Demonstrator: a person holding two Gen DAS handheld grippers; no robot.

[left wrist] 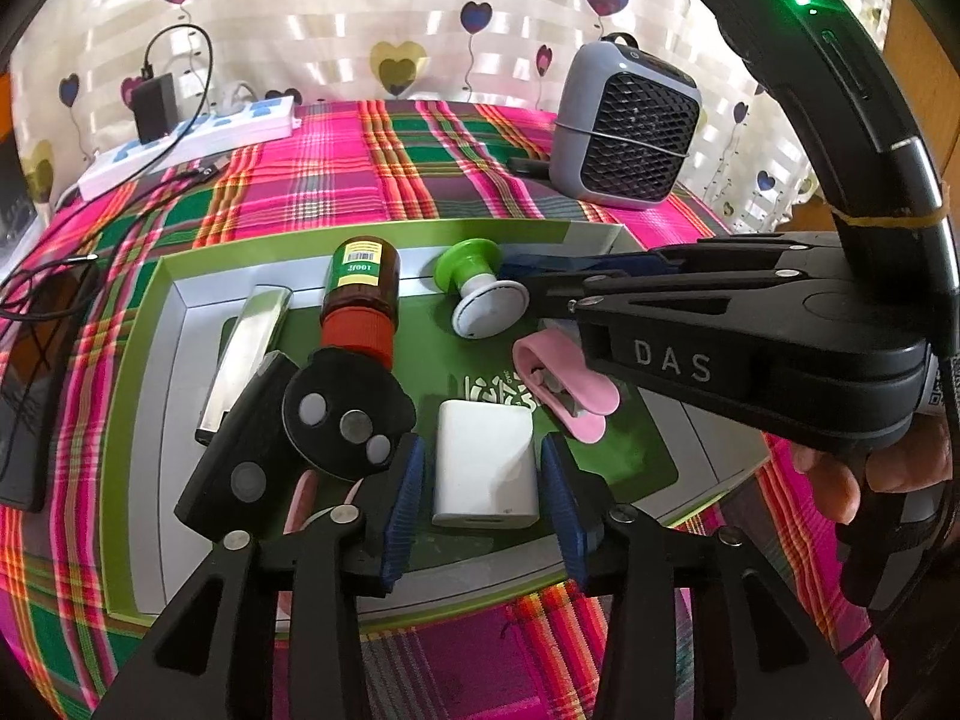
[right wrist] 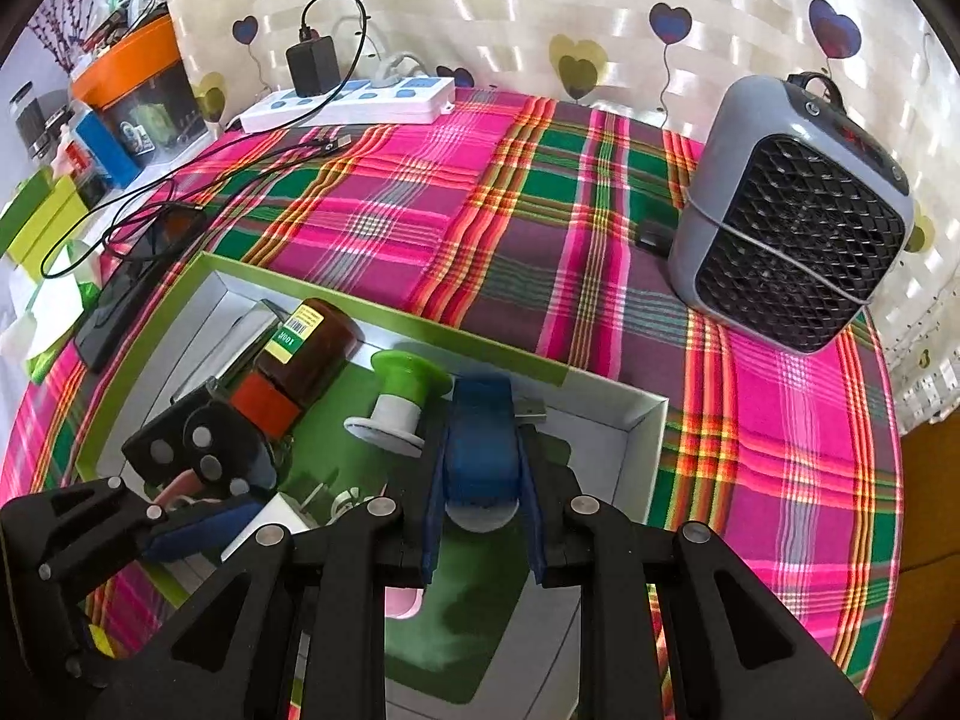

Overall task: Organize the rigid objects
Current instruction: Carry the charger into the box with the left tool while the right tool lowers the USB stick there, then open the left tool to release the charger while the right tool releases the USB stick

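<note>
A shallow green-rimmed box tray lies on the plaid cloth. Inside it, a white charger block rests flat between the blue pads of my left gripper, which is open; slim gaps show on both sides. My right gripper is shut on a blue object with a metal plug end, held over the tray's far right corner. The left wrist view shows the right gripper reaching in from the right. A brown bottle with a red cap, a green-and-white spool and a pink clip also lie in the tray.
A silver bar and a black piece with round metal dots lie in the tray's left part. A grey fan heater stands at the back right. A power strip, cables and a dark phone occupy the left side.
</note>
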